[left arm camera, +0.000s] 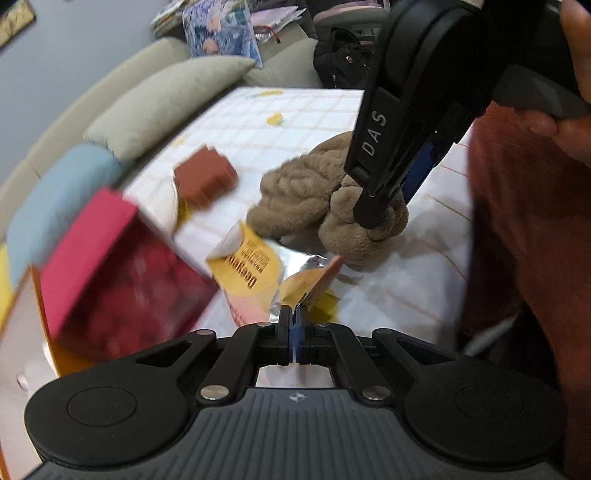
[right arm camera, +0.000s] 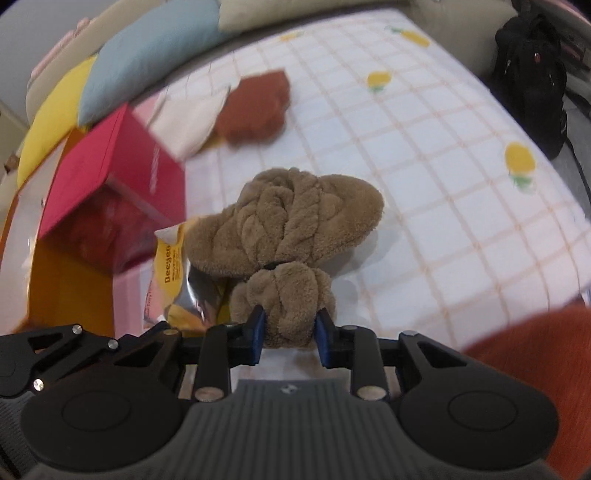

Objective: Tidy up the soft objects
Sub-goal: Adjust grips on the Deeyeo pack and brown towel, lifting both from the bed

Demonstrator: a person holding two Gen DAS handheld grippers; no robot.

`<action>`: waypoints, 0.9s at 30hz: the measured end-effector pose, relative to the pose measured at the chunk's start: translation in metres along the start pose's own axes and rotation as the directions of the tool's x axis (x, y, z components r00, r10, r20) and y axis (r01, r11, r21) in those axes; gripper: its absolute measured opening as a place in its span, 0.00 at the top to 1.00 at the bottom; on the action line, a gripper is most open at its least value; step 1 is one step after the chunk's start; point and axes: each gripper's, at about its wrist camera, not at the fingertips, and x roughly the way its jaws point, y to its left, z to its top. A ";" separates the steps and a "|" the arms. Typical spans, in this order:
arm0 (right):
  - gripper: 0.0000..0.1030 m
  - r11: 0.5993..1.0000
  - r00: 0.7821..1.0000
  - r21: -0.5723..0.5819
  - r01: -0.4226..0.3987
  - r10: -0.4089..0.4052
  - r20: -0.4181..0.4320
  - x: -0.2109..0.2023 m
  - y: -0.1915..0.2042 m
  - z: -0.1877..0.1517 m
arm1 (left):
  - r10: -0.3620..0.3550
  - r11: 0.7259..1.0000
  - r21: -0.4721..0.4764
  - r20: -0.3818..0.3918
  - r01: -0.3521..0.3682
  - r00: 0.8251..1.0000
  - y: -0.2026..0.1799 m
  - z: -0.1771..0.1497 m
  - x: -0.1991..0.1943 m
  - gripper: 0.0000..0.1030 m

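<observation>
L gripper [left arm camera: 295,314] pinched on snack packet [left arm camera: 251,269]; R gripper [right arm camera: 290,326] clamping plush toy [right arm camera: 284,221].

Black backpack [right arm camera: 532,70] at bed's far edge — papers [left arm camera: 221,22] behind sofa.

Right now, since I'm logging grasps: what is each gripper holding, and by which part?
Left gripper: the foil snack packet, pinched at its torn edge. Right gripper: the brown plush toy, by its small knotted end.
</observation>
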 end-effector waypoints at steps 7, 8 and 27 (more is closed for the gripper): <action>0.60 0.997 0.999 -0.055 0.047 -0.048 -0.008 0.001 0.013 -0.017 | -0.056 0.990 -0.131 -0.003 0.055 0.998 0.013 -0.016 -0.016 0.88; 0.60 0.996 0.998 -0.063 0.057 -0.057 -0.001 0.000 0.013 -0.018 | -0.059 0.987 -0.152 0.005 0.059 0.998 0.017 -0.015 -0.019 0.76; 0.50 0.990 0.991 -0.113 0.080 -0.067 0.116 0.001 0.017 -0.013 | -0.127 0.728 -0.682 -0.031 0.072 0.991 0.079 0.000 0.025 0.23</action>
